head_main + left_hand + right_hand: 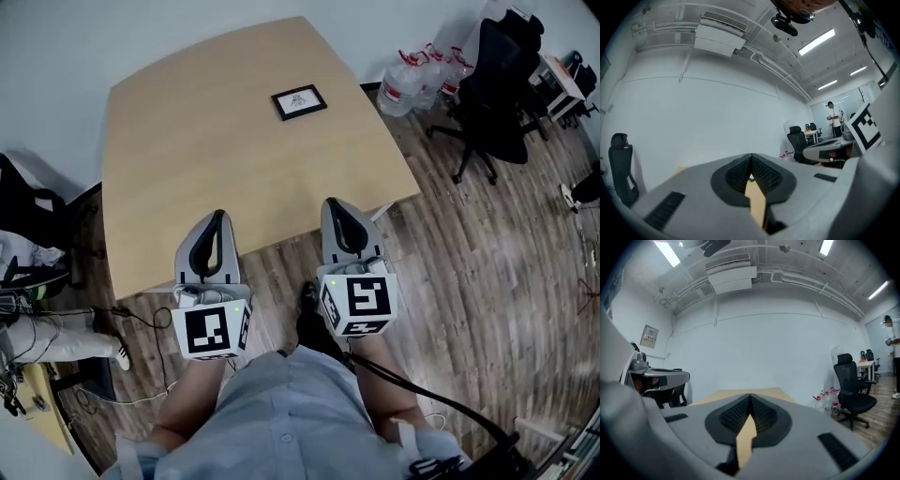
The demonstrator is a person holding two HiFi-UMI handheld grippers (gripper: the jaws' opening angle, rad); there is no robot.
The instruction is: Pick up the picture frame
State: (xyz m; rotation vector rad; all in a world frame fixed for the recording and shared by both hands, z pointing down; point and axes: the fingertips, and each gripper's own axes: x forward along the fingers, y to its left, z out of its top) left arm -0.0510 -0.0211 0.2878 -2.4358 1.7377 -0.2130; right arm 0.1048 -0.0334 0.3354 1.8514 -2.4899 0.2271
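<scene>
The picture frame [299, 101] is small and black-rimmed with a white print, and lies flat near the far edge of the light wood table [187, 159]. Both grippers hover side by side over the table's near edge, pointing towards the frame and well short of it. My left gripper [218, 217] has its jaws closed tip to tip with nothing between them, as its own view confirms at the left gripper [751, 157]. My right gripper [333, 203] is likewise shut and empty, seen also as the right gripper [750, 397]. The frame does not show clearly in either gripper view.
A black office chair [492, 89] and several water bottles [412, 75] stand on the wood floor beyond the table's right corner. Another dark chair [28, 202] and cables [131, 314] are at the left. A person [834, 117] stands far off in the room.
</scene>
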